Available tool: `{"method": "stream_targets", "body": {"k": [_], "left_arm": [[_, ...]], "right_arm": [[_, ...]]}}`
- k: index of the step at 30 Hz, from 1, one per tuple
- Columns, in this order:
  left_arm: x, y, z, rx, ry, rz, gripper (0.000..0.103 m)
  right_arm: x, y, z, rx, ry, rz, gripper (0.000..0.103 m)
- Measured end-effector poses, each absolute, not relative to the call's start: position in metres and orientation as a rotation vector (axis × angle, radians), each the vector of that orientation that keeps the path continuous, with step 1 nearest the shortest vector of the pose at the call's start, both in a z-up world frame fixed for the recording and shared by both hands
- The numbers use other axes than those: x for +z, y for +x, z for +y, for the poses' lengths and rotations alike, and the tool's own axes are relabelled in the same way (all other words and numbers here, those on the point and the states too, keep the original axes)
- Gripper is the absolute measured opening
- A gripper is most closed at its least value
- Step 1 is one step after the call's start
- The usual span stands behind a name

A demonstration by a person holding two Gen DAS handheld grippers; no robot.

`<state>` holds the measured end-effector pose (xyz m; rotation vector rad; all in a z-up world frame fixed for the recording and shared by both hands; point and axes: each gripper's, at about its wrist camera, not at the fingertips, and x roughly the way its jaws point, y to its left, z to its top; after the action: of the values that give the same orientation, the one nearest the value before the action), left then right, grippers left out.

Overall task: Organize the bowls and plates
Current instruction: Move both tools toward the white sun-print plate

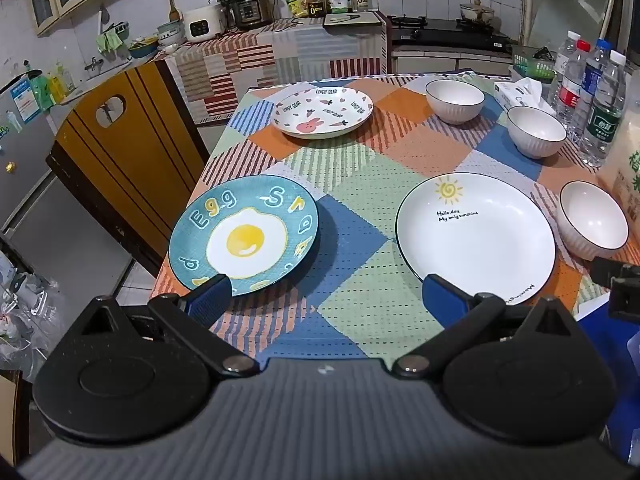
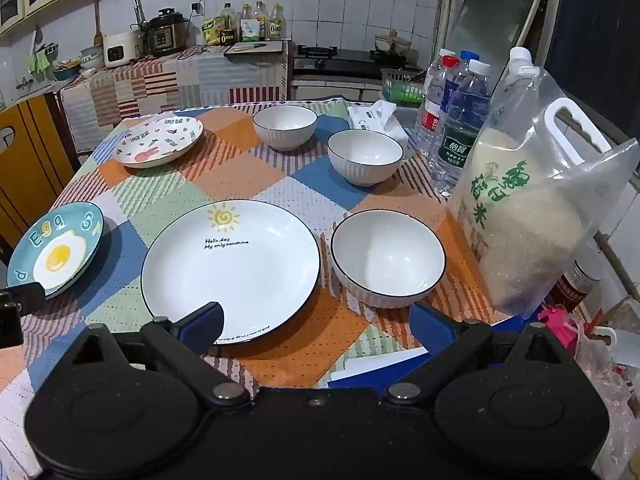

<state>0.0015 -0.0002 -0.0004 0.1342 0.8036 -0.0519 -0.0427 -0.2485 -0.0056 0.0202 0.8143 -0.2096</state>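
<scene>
On the checked tablecloth lie three plates: a blue egg plate (image 1: 244,235) (image 2: 56,252) at near left, a white sun plate (image 1: 476,236) (image 2: 232,268) in the near middle, and a rabbit plate (image 1: 324,112) (image 2: 160,140) at the far left. Three white bowls stand at the right: near (image 1: 594,220) (image 2: 388,258), middle (image 1: 536,130) (image 2: 365,156), far (image 1: 455,100) (image 2: 285,126). My left gripper (image 1: 326,298) is open and empty, between the egg and sun plates. My right gripper (image 2: 318,326) is open and empty, in front of the sun plate and near bowl.
A bag of rice (image 2: 524,216) and several water bottles (image 2: 456,116) stand along the table's right edge, with a tissue pack (image 2: 376,118) behind the bowls. A wooden chair (image 1: 120,152) is at the table's left. The kitchen counter (image 1: 280,40) is behind.
</scene>
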Motion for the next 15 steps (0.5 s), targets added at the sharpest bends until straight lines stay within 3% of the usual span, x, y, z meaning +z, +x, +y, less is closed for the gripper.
{"method": "stream_targets", "body": {"k": [15], "left_arm": [[0.002, 0.007, 0.006, -0.061, 0.106, 0.811, 0.103]], "right_arm": [[0.012, -0.037, -0.235, -0.185, -0.025, 0.805, 0.101]]}}
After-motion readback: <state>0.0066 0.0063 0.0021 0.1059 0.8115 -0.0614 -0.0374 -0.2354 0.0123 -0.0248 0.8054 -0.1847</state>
